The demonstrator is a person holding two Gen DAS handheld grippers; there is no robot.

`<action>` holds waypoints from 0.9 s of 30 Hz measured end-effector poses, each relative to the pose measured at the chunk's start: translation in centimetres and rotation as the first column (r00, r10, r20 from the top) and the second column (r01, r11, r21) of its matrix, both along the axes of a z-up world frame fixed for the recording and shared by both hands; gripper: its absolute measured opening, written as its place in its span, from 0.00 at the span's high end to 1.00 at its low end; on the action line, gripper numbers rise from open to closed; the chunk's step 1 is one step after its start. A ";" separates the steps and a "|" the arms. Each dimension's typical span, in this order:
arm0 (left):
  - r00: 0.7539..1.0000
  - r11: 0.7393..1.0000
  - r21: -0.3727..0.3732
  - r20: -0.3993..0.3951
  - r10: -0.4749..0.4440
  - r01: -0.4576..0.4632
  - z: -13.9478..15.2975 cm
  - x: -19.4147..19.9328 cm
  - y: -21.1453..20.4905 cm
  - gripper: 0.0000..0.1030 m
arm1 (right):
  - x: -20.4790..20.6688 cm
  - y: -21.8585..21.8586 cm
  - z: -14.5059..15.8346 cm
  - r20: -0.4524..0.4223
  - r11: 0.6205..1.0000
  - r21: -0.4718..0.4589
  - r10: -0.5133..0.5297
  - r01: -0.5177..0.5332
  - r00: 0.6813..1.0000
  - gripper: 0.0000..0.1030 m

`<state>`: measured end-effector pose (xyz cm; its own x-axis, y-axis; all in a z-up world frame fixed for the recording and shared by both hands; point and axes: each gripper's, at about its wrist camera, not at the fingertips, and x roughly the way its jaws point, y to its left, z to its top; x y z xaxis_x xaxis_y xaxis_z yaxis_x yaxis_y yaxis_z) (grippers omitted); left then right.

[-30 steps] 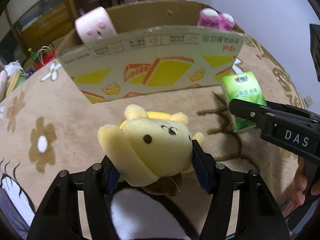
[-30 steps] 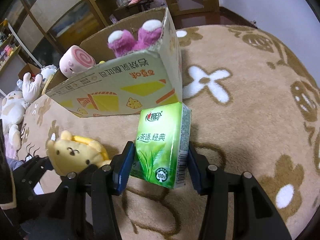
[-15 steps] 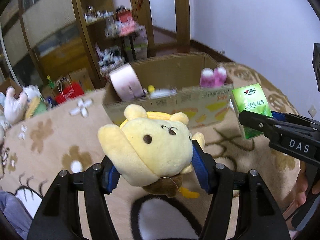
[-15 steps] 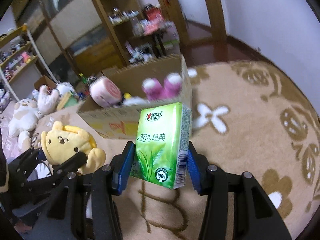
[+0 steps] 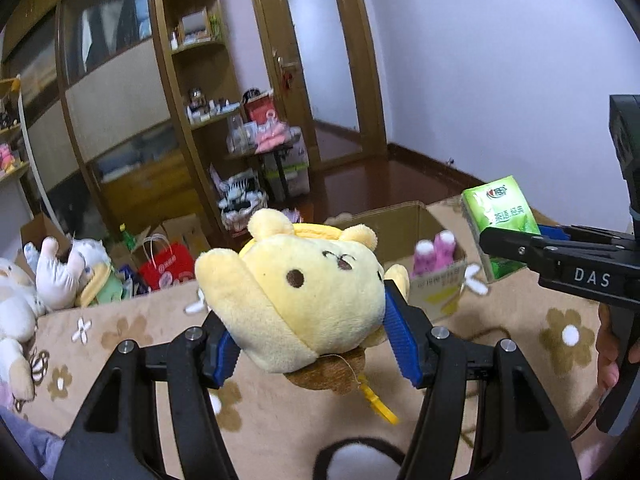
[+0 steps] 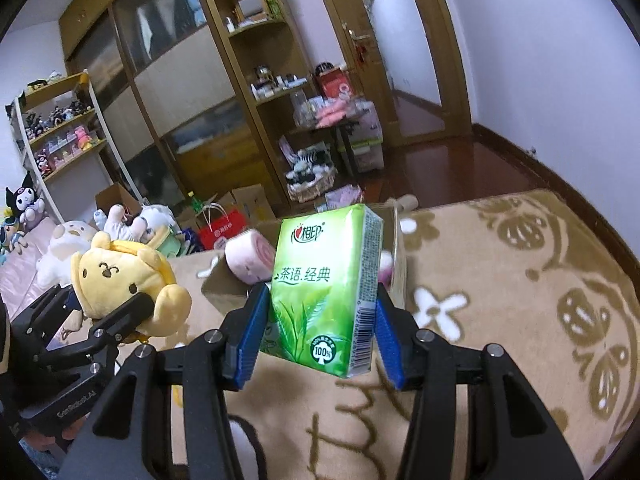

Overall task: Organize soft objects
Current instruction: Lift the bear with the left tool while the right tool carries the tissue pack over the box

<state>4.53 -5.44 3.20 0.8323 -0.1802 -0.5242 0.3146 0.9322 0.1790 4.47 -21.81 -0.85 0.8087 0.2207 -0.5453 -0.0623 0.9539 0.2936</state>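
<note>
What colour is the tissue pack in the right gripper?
Bright green with a leaf print; the tissue pack shows best in the right wrist view.

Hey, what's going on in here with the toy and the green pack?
A person is tidying soft things with a handheld gripper in each hand. The left gripper is shut on a yellow plush dog, and the right gripper is shut on a green tissue pack. Both are held up above the flowered rug, near an open cardboard box that already holds a pink roll plush and a purple plush.
</note>
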 end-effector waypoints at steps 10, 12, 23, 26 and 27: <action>0.997 1.000 0.016 0.072 -0.027 0.026 1.8 3.5 -1.8 0.39 | 3.5 -0.2 1.8 0.042 1.000 -0.015 0.019 -0.018 0.999 0.48; 0.997 0.999 0.017 0.070 -0.029 0.028 1.8 4.6 -2.0 0.39 | 4.3 -0.3 1.9 0.044 1.000 -0.019 0.022 -0.021 0.999 0.48; 0.999 0.999 0.009 0.031 0.032 -0.032 -1.0 10.1 -1.7 0.39 | 8.5 -0.3 0.6 0.055 0.999 0.000 0.039 -0.039 0.998 0.48; 0.999 0.999 0.004 -0.007 0.038 -0.038 -2.2 11.4 -1.5 0.39 | 9.3 0.0 -0.4 0.041 0.999 0.005 0.049 -0.050 0.998 0.48; 0.999 0.999 0.003 -0.015 0.037 -0.037 -2.5 11.7 -1.4 0.39 | 9.7 0.1 -0.9 0.030 0.999 0.004 0.054 -0.054 0.998 0.48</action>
